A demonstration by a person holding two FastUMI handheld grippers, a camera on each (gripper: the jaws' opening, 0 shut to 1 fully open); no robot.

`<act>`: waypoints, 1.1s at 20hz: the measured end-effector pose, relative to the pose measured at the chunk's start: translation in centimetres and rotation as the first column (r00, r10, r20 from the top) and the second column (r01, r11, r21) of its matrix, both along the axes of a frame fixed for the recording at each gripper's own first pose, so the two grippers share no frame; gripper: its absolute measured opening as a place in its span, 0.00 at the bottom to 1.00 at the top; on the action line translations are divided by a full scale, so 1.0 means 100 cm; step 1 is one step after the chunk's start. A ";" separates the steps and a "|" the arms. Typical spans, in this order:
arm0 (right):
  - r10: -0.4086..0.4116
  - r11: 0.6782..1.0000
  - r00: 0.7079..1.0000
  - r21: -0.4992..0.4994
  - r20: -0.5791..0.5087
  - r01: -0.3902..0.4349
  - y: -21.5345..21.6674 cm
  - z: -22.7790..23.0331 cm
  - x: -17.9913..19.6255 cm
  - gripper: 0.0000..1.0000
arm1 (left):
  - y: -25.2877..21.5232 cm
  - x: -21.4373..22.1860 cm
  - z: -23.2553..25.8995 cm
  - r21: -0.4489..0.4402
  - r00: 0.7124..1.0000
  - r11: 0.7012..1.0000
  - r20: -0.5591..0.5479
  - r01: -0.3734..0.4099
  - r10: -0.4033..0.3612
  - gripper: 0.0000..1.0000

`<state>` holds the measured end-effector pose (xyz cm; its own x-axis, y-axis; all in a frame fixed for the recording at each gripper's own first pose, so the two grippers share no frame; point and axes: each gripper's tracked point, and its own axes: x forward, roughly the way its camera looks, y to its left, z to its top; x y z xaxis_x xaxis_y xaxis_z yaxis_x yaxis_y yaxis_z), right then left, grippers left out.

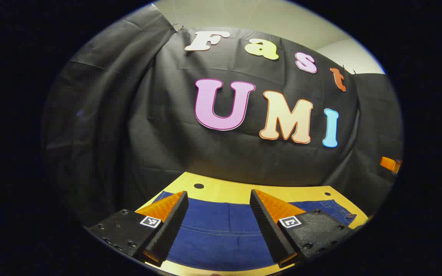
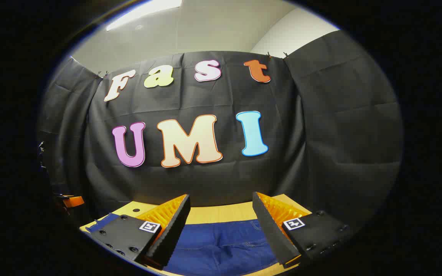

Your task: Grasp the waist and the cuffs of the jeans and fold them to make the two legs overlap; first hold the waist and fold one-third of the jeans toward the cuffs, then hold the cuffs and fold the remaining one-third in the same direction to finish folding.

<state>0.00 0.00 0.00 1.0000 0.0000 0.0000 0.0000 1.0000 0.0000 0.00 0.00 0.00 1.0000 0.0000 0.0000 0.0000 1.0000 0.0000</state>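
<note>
Dark blue jeans [image 1: 221,230] lie flat on a yellow table [image 1: 228,191]. In the left gripper view a stitched seam runs across the denim, and a part with pocket stitching [image 1: 332,209] shows at the right. My left gripper [image 1: 217,199] hovers over the jeans, open, with nothing between its fingers. In the right gripper view the jeans [image 2: 221,241] spread under my right gripper [image 2: 221,203], which is open too and holds nothing. Whether the waist or the cuffs lie below each gripper is unclear.
The black cloth wall [image 1: 167,126] rises close behind the table's far edge [image 2: 221,212]. Small dark holes [image 1: 198,186] dot the tabletop near that edge. An orange part of another gripper [image 1: 390,164] peeks in at the far right of the left gripper view.
</note>
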 end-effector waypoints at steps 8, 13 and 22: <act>0.040 0.999 0.996 0.006 -0.075 -0.040 0.030 -0.023 0.000 0.99 | 0.016 0.004 -0.026 0.018 0.995 0.997 -0.068 0.074 -0.073 0.94; 0.060 0.998 0.991 -0.014 -0.123 -0.062 0.046 -0.043 -0.010 1.00 | 0.029 0.000 -0.060 0.025 0.980 0.991 -0.155 0.132 -0.127 0.94; 0.105 0.994 0.968 -0.005 -0.229 -0.110 0.072 -0.084 -0.019 0.98 | 0.061 -0.037 -0.163 0.122 0.794 0.887 -0.511 0.445 -0.329 0.95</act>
<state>-1.93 7.15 -8.42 0.9678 0.1054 -0.2286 -0.1095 0.9940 -0.0052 -3.69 6.12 -16.31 0.7943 -0.3285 -0.5110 0.4452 0.8871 0.1217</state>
